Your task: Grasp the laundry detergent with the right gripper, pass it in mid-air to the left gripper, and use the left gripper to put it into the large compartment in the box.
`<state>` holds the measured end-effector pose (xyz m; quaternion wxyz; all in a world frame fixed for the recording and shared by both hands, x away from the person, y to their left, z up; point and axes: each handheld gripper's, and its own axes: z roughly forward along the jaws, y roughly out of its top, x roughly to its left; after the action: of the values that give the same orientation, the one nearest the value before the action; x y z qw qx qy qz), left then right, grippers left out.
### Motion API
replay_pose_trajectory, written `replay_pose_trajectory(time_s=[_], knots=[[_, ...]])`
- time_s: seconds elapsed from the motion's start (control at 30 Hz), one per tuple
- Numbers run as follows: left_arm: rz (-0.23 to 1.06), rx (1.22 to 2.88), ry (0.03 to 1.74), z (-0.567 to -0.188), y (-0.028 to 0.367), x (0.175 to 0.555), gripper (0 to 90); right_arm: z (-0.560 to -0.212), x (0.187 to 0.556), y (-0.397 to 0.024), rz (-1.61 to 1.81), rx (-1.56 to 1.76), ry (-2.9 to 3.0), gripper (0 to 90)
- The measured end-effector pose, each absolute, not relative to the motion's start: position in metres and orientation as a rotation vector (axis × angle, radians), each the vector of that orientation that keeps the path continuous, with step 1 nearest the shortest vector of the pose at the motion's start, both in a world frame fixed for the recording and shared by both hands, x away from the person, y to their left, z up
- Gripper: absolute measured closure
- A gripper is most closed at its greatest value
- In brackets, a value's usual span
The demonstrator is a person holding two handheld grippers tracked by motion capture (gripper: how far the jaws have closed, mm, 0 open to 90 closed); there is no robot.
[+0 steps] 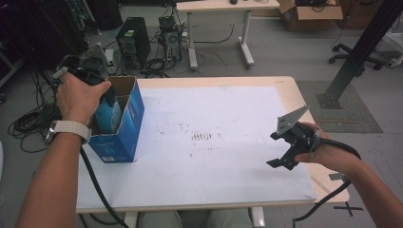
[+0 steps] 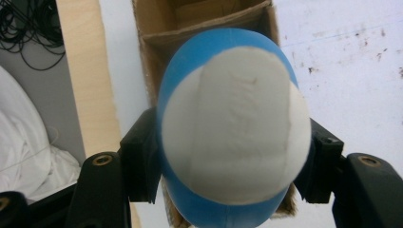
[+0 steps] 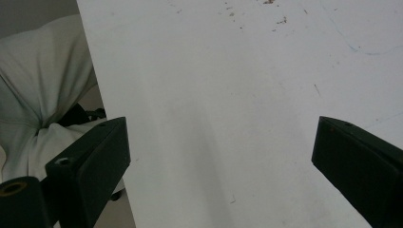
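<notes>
A blue and white ball [image 2: 233,133] sits squeezed between the two black jaws of my left gripper [image 2: 233,164], which is shut on it. In the high view that left gripper [image 1: 102,92] points down into the open top of a blue cardboard box [image 1: 128,123] at the table's left edge, and the ball [image 1: 108,114] shows inside the box mouth. The box's brown inner walls [image 2: 199,23] lie just beyond the ball. My right gripper [image 1: 284,151] hovers over the table's right side. Its jaws [image 3: 223,161] stand wide open with nothing between them.
The white table top [image 1: 209,137] carries small dark stains near its middle. Computer towers and tangled cables [image 1: 138,45] lie on the floor behind the box. A second desk [image 1: 223,9] and a black metal post [image 1: 361,47] stand farther back.
</notes>
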<state>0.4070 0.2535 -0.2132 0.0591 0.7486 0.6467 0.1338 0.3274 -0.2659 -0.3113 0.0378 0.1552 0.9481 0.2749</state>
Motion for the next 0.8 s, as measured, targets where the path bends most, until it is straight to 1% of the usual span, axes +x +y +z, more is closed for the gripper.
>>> replay_pose_trajectory(time_s=[0.17,0.5,0.8], knots=[[0.407,2.261,1.959,-0.233,0.257,0.408,38.0,-0.311,0.327,-0.269,0.847,0.491,2.906,5.2],[0.369,2.268,1.975,-0.259,0.261,0.408,37.9,-0.314,0.325,-0.273,0.842,0.512,2.902,5.3],[0.337,2.288,1.981,-0.273,0.262,0.410,37.9,-0.315,0.325,-0.273,0.839,0.523,2.902,5.4]])
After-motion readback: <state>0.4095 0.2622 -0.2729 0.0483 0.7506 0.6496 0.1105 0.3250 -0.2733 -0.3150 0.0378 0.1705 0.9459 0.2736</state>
